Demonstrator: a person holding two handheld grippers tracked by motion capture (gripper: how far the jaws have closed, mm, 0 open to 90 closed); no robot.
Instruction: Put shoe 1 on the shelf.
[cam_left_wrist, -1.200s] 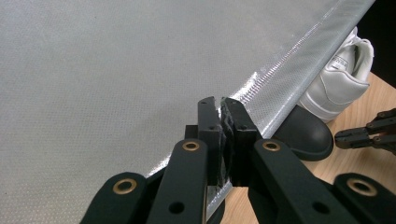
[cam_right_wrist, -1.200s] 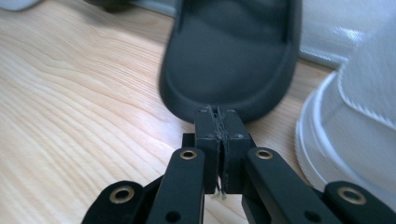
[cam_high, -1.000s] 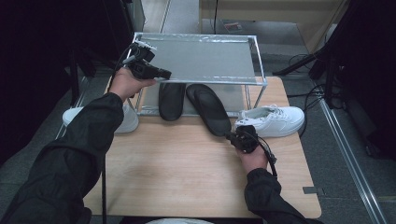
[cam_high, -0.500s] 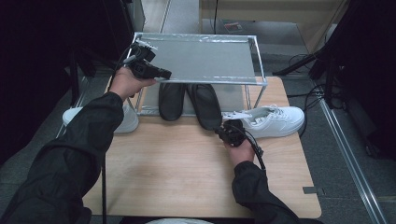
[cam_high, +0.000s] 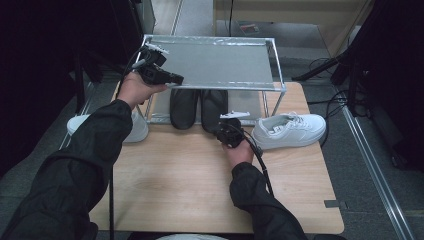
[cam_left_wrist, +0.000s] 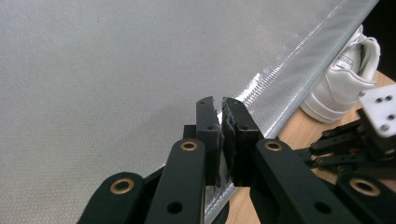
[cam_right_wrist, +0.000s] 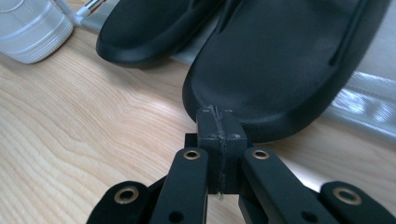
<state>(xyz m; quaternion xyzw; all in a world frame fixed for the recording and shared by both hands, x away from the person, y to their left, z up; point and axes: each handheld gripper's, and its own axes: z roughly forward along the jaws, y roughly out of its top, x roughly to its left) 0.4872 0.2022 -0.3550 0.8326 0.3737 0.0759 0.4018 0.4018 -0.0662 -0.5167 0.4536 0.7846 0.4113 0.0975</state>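
At the centre of the high view the two smooth slip-on sandals (cam_high: 199, 107) are matte black all over. The low-top lace-up sneaker (cam_high: 289, 131) at right centre is plain white, as is the other sneaker (cam_high: 131, 128) at left. The metal-framed rack's shelf (cam_high: 217, 62), upper centre, is silver-grey with a fine dotted weave. The wooden tabletop (cam_high: 190, 185) is pale tan with wavy grain.

Black slippers (cam_high: 199, 107) (paired) under rack (cam_high: 215, 62)

white sneakers (cam_high: 289, 131), black slippers (cam_high: 184, 107), rack (cam_high: 215, 62)
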